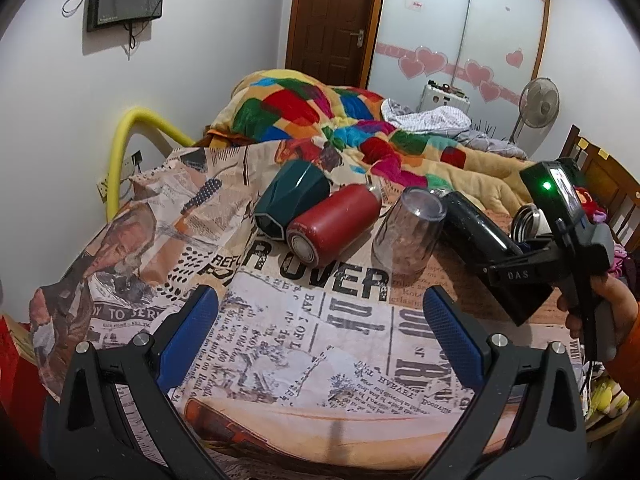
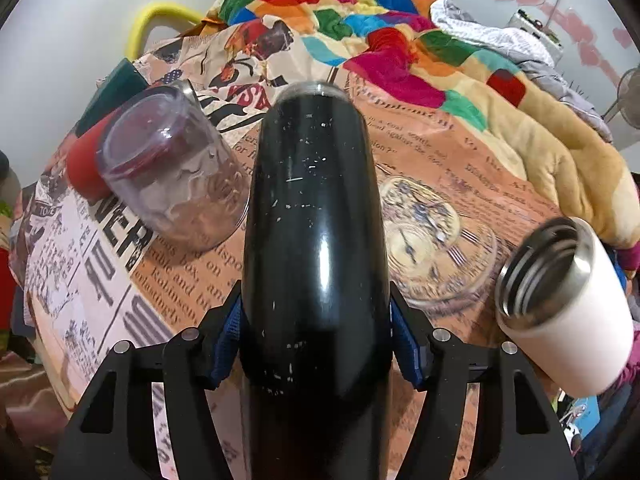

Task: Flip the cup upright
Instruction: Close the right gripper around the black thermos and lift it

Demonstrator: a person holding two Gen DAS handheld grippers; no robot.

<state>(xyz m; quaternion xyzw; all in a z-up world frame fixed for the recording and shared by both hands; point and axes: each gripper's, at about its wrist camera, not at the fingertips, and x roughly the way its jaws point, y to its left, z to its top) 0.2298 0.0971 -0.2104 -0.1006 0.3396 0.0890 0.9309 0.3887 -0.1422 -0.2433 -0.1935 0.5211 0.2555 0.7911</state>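
The black cup [image 2: 316, 240] fills the centre of the right wrist frame, lying tilted along the right gripper [image 2: 316, 340], whose blue-padded fingers [image 2: 404, 340] clamp its sides. At centre left, just beside it, a clear cup [image 2: 176, 176] stands mouth-down on the newspaper-print cloth [image 2: 460, 160] covering the desk. A white steel-rimmed cup [image 2: 560, 304] sits at the right edge. In the left wrist frame, the left gripper [image 1: 320, 320] at the bottom has its fingers spread wide, holding nothing; a red bottle [image 1: 332, 224] and dark green cup [image 1: 292, 200] lie on their sides at mid-frame.

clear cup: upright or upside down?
Upside down. The clear cup stands on the cloth with its wide mouth down and closed base on top.
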